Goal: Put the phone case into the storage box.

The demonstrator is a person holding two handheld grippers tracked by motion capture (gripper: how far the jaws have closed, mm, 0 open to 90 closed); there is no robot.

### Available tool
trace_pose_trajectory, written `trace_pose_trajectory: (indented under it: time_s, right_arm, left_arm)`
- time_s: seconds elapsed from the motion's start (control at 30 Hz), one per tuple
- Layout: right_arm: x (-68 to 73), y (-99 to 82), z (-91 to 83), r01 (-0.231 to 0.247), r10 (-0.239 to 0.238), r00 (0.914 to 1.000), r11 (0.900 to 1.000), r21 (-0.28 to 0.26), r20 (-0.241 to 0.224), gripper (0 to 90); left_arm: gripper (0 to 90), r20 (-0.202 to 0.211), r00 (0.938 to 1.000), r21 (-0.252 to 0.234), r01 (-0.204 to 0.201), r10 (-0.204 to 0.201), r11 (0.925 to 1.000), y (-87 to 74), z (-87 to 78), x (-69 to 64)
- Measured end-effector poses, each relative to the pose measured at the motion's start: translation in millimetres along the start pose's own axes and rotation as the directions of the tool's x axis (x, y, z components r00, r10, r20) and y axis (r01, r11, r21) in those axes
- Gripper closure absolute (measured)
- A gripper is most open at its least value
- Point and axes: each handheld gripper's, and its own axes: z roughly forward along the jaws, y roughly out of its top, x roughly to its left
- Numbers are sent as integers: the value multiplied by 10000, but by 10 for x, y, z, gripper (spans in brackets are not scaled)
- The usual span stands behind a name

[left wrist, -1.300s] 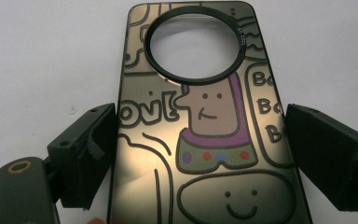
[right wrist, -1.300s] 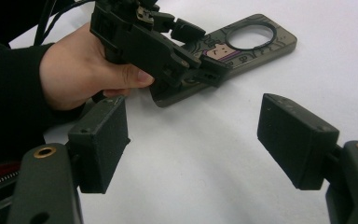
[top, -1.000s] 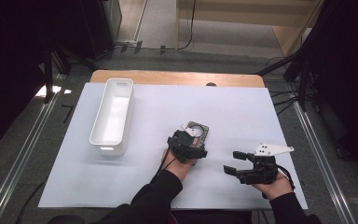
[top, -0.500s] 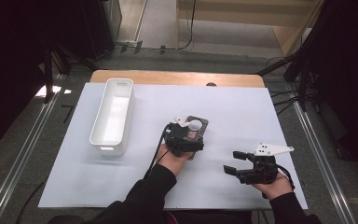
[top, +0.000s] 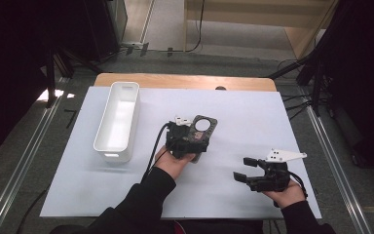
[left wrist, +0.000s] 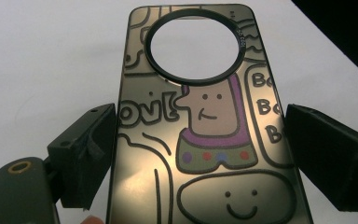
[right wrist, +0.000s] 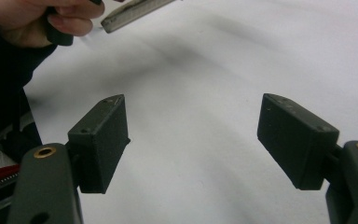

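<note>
Black left gripper (top: 195, 139) clamping phone case (left wrist: 205, 135), raised.

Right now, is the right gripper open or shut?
Open. The right gripper has its jaws set wide apart with only bare white mat between them; nothing is held.

Between the jaws of our right gripper (right wrist: 193, 140) we see nothing but bare white sheet (right wrist: 242, 56), so the gap is free. The phone case (left wrist: 205, 135) fills the gap of our left gripper (left wrist: 200, 154). Ahead and aside, the white tray (top: 118, 121) blocks passage.
</note>
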Motion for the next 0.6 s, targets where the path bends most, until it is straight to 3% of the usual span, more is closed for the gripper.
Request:
trace_pose_trajectory:
  time_s: [0.17,0.5,0.6]
  right_arm:
    - [0,4,15,-9,9,10000,10000,30,-11,238]
    - [0,9,37,-53,53,10000,10000,74,-25,238]
    - [-3,10,42,-72,72,10000,9999,110,-26,238]
  left_arm:
    - [115,520,9986,66,117,-121,9999,38,-56,61]
    - [115,792,9964,7,296,-295,9996,105,-168,222]
    - [115,891,9947,-73,515,-507,9986,121,-198,281]
